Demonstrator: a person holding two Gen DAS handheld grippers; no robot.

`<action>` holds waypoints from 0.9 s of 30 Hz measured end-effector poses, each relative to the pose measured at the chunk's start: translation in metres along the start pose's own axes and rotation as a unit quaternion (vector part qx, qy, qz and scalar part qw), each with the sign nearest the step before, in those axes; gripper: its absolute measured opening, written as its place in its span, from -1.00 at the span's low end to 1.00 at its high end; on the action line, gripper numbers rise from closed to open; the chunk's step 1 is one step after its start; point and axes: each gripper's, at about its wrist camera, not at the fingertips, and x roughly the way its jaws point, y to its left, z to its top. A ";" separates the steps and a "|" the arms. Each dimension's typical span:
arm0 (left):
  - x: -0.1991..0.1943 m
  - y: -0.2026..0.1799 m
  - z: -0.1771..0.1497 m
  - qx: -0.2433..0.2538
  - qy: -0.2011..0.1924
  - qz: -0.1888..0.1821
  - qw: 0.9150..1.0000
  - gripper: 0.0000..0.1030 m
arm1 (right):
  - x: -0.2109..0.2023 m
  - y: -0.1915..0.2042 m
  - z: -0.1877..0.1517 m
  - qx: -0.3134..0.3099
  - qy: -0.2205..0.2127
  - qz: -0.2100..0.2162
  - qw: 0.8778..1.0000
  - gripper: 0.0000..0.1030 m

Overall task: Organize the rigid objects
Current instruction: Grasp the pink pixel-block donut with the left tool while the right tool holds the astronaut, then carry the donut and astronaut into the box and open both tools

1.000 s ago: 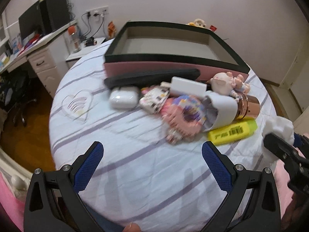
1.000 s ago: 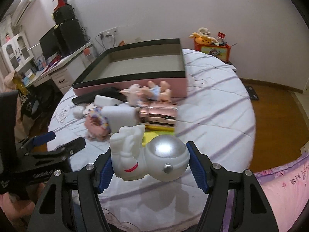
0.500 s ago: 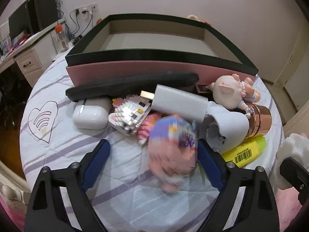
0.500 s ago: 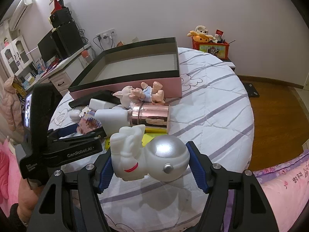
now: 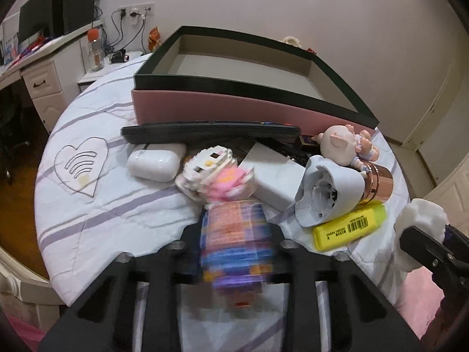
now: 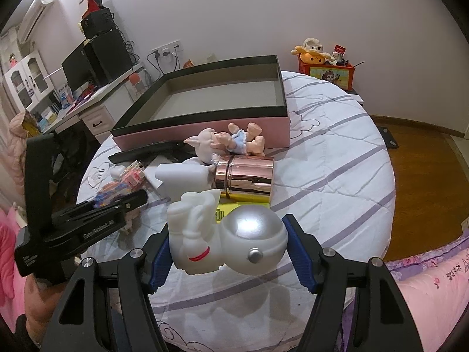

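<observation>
My left gripper (image 5: pixel 237 234) has its jaws closing hard on a blurred pink, blue and purple block toy (image 5: pixel 237 252) at the near edge of the pile; the toy fills the gap between them. In the right wrist view my right gripper (image 6: pixel 227 249) is shut on a white astronaut figure (image 6: pixel 228 234) with a silver helmet, held above the bedspread. Behind the pile stands an open pink box with a dark rim (image 5: pixel 234 108). The pile holds a black remote (image 5: pixel 211 130), a white case (image 5: pixel 155 161), a pig doll (image 5: pixel 343 143), a rose-gold cylinder (image 5: pixel 378 182) and a yellow highlighter (image 5: pixel 348 228).
Everything lies on a round bed with a white, purple-striped spread (image 6: pixel 337 158). A desk with a monitor (image 6: pixel 88 67) stands to the left. A red toy box (image 6: pixel 325 73) sits by the far wall. Pink bedding (image 6: pixel 433 299) lies at the near right.
The left gripper moved in over the pile and went from wide open to shut around the colourful block toy. The right gripper kept still with the astronaut.
</observation>
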 end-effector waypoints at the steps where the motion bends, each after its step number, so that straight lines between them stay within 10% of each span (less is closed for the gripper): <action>1: -0.003 0.001 -0.001 -0.002 -0.001 -0.004 1.000 -0.49 | 0.000 0.001 0.000 0.000 0.000 0.002 1.000 0.36; 17: -0.045 0.006 0.020 -0.001 -0.027 -0.022 0.999 -0.51 | -0.006 0.014 0.011 -0.017 -0.007 0.015 1.000 0.36; 27: -0.069 -0.003 0.096 0.036 -0.082 0.009 0.996 -0.51 | -0.010 0.031 0.093 -0.058 -0.050 0.026 0.997 0.36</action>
